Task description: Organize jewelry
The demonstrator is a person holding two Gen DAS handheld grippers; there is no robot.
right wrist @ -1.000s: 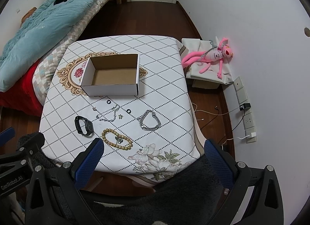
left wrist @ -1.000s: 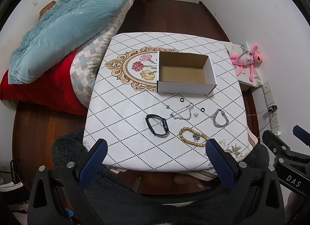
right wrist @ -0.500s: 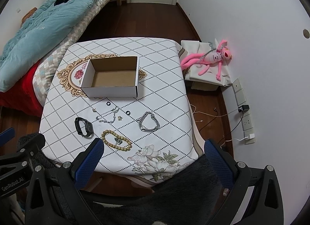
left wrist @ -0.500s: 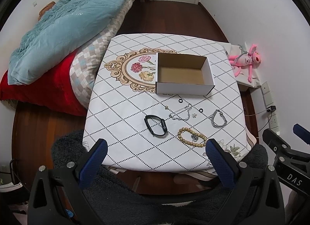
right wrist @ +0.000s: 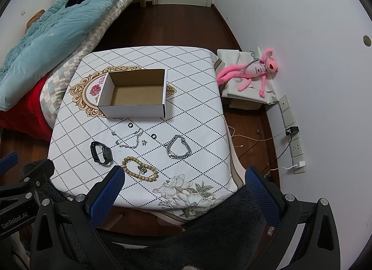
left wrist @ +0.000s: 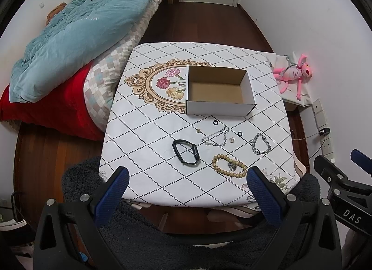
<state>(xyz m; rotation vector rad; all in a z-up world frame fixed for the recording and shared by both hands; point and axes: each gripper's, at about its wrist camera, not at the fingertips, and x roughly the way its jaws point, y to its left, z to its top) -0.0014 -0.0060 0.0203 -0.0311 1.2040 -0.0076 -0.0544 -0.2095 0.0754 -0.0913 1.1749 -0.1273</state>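
jewelry lies spread on the counter (left wrist: 144, 130) between its near edge and an open cardboard box (left wrist: 219, 92), probably laid out singly so each piece can be picked up on its own. nearest are a wooden bead bracelet (left wrist: 229, 166) and a black wristband (left wrist: 186, 152); a thick silver chain bracelet (left wrist: 261, 144) sits to the right, a thin silver chain (left wrist: 216, 137) in the middle, with two small black rings (left wrist: 215, 122) and some tiny charms around it. the box stands just beyond them, its top open toward both claws; its brown floor looks bare, so i judge nothing is sorted yet. the left claw (left wrist: 186, 184) and right claw (right wrist: 183, 181) both hang wide apart and empty above the near edge, well apart from any piece.
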